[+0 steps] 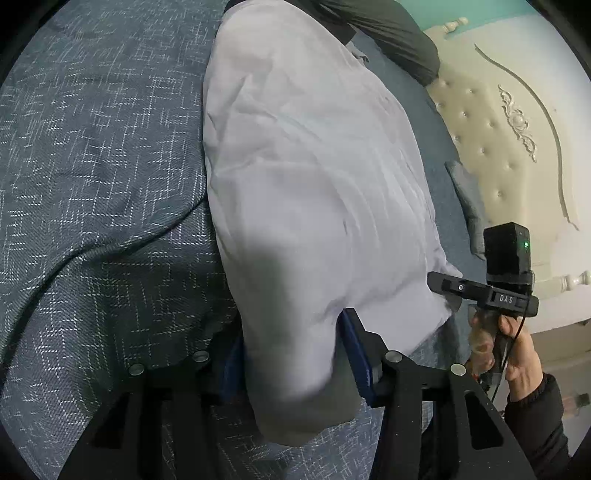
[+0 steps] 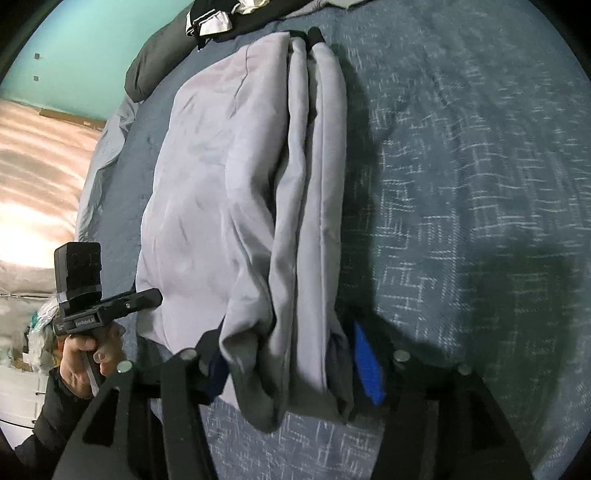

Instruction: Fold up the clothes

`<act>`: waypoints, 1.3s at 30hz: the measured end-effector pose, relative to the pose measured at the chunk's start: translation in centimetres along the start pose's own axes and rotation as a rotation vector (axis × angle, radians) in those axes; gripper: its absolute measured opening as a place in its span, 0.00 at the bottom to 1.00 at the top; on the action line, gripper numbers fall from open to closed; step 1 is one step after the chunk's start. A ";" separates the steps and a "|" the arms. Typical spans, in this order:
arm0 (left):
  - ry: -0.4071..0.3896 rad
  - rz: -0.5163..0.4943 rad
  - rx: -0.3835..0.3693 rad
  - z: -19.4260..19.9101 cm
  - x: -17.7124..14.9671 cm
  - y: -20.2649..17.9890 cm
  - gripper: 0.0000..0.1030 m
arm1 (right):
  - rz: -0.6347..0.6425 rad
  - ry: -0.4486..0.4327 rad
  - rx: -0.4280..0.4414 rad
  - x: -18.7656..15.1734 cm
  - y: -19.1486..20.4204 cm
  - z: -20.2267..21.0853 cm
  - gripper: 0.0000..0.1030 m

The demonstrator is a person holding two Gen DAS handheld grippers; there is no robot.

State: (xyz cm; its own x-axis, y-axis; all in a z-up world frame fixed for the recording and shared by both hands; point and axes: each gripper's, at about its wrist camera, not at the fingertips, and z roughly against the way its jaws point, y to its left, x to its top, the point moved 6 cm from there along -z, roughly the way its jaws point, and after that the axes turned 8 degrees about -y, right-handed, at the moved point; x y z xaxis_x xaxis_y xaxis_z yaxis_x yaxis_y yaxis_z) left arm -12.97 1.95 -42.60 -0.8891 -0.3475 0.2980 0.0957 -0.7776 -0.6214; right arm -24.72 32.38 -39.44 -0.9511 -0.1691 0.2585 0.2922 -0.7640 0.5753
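A pale lilac-grey garment [image 1: 314, 166] lies lengthwise on the blue patterned bedspread [image 1: 92, 184], folded into long layers [image 2: 295, 184]. My left gripper [image 1: 293, 354] is at its near end, blue pads on either side of the bunched cloth and pressing on it. My right gripper [image 2: 291, 365] holds the near end further right, with several gathered folds pinched between its blue pads. Each wrist view shows the other gripper beside the garment's near corner: the right gripper [image 1: 443, 291] and the left gripper [image 2: 155, 291], each held in a person's hand [image 1: 517, 350].
A dark grey cloth [image 2: 155, 62] lies beyond the garment's far end, with black and white clothes [image 2: 218, 22] behind it. A cream tufted headboard [image 1: 498, 147] stands along the right side. The bedspread [image 2: 461, 184] stretches wide to the right of the garment.
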 end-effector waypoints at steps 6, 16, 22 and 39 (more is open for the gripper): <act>-0.012 0.005 0.006 0.7 0.2 0.1 0.50 | 0.022 0.014 0.050 0.0 0.0 -1.1 0.50; -0.064 0.024 0.028 1.9 0.7 0.2 0.35 | 0.084 -0.036 0.085 0.8 2.7 0.4 0.17; -0.104 -0.009 0.034 5.3 2.3 -3.0 0.33 | 0.141 -0.094 0.104 2.7 5.6 4.6 0.15; -0.197 -0.154 -0.020 7.3 10.1 -17.3 0.32 | 0.245 -0.289 0.095 9.7 7.0 20.0 0.14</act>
State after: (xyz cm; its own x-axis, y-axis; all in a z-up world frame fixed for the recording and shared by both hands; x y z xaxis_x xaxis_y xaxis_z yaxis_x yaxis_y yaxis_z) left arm -20.34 8.09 -23.52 -0.7876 -0.3227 0.5250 -0.0452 -0.8194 -0.5715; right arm -29.87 37.87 -17.41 -0.7885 -0.1464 0.5973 0.5278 -0.6598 0.5350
